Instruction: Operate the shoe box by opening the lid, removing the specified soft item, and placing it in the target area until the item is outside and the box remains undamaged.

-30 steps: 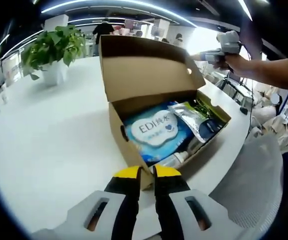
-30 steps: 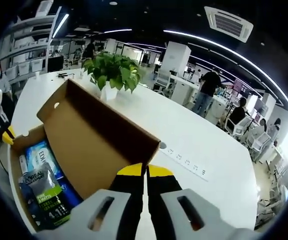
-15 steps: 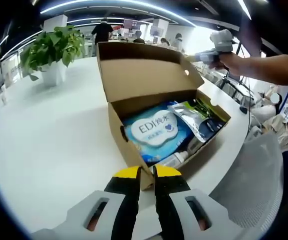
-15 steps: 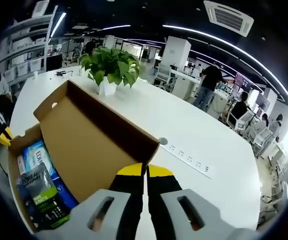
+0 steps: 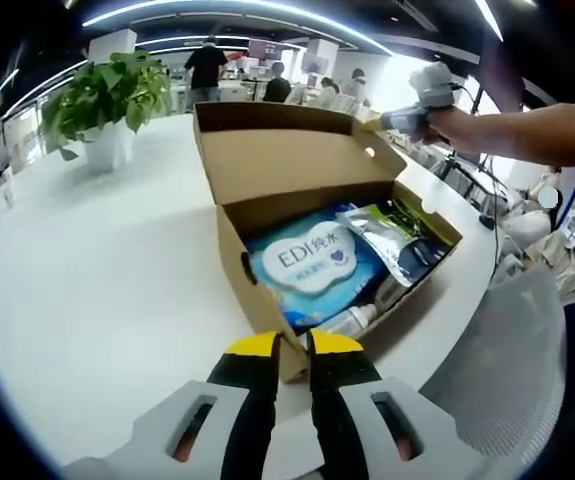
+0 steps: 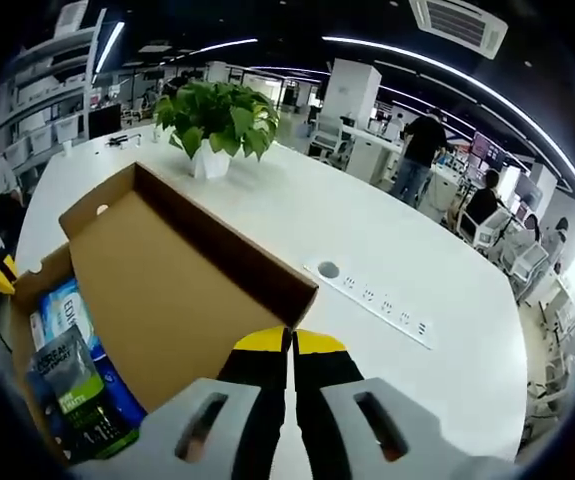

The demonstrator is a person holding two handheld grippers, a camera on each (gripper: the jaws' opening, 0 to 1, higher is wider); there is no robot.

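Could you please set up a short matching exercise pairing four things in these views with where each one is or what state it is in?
Things:
1. box lid
2. blue and white pack
3. potted plant
4. left gripper

Places or states:
a. lying inside the open box
b. standing on the white table beyond the box
c. swung up and back, its inside showing
d. shut, at the box's near corner

Pairs: 1-c, 2-a, 3-b, 4-d

On the table (image 5: pixel 87 270), the shoe box (image 5: pixel 267 300) holds a wipes pack (image 5: pixel 312 262) beside a pouch (image 5: pixel 382 238), potted plant (image 5: pixel 107 100) behind the box.
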